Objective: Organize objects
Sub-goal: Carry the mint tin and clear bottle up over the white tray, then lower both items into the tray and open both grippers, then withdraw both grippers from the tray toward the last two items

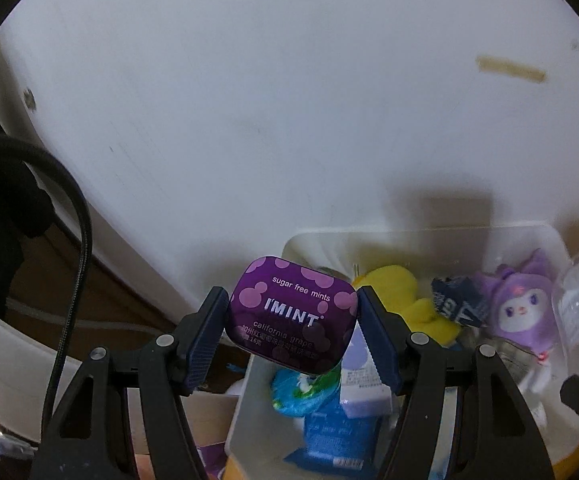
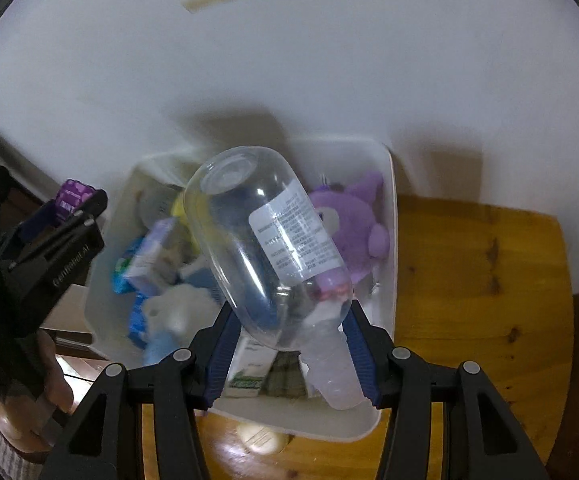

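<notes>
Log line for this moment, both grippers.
left gripper: shut on mint tin | right gripper: shut on clear bottle | both above white bin

White wall (image 1: pixel 289 120) fills most of both views, scuffed, with a strip of yellowish tape (image 1: pixel 510 69) stuck on it. Small dark mark near the wall's left edge. Wooden table (image 2: pixel 481 280) against the wall, glossy orange-brown with dark knots. Blocky shadows on the wall just above it. Dim, flat indoor light. Black cable (image 1: pixel 73 264) hangs at left; brown floor (image 1: pixel 101 280) behind it.
</notes>
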Action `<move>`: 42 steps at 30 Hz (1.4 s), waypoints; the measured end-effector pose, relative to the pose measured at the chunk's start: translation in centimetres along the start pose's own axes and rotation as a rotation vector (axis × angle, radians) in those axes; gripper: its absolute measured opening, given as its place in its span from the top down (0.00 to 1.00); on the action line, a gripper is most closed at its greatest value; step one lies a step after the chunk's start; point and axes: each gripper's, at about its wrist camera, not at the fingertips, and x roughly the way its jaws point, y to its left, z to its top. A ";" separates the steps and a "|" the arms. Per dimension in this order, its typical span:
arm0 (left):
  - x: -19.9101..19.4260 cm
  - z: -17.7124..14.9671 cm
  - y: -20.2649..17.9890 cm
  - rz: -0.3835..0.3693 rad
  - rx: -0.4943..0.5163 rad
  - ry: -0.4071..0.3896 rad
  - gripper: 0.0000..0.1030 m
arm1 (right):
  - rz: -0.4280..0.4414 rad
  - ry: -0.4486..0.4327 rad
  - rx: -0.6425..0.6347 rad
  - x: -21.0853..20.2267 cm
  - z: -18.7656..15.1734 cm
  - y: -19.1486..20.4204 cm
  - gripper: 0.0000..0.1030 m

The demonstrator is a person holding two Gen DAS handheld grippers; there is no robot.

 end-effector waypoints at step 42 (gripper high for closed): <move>-8.2 -2.8 3.5 -0.070 -0.004 0.003 0.10 | -0.002 -0.163 -0.085 -7.6 -7.4 0.1 0.34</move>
